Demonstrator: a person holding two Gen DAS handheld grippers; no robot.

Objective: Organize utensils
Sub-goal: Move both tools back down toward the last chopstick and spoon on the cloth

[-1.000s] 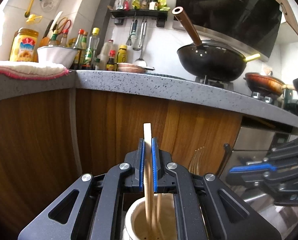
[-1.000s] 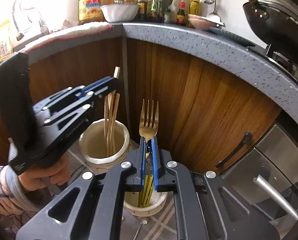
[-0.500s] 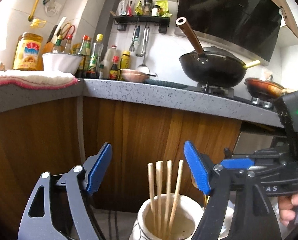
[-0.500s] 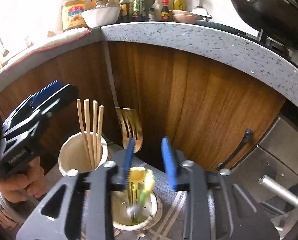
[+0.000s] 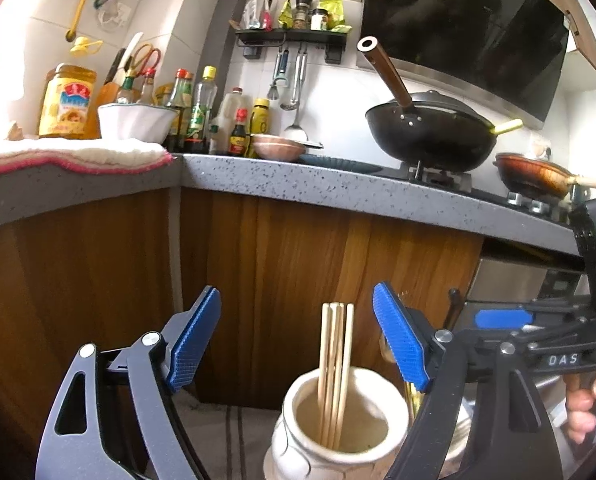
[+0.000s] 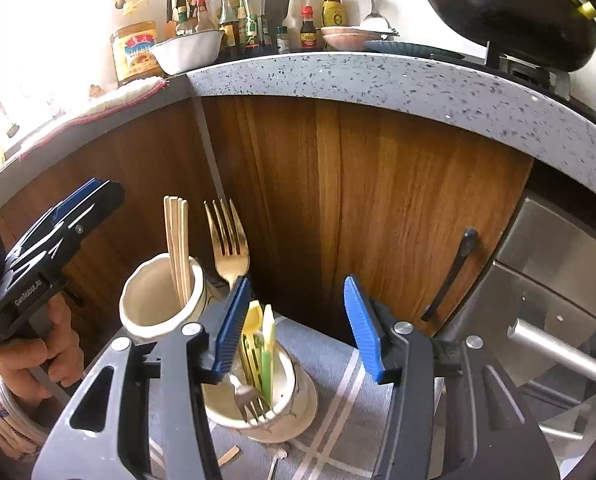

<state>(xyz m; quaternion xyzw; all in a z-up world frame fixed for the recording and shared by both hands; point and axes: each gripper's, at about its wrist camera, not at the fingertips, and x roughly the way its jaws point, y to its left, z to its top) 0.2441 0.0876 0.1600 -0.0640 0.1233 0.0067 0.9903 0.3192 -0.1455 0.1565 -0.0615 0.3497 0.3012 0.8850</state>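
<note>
Chopsticks [image 5: 335, 372] bunched upright in cream jar [image 5: 338, 424]; left tongs [image 5: 298, 348], right tongs [image 6: 294, 328] both released.

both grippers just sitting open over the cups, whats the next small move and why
Probably lift both clear. The left gripper and right gripper are open and hold nothing; the chopsticks stand in their cup, and the gold fork in the other cup.

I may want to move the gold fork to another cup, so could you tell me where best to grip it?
Grip the gold fork at its neck, just below the tines, coming down from above. It stands nearly upright, tines up, handle hidden inside the cup, so only the head and neck are free.
</note>
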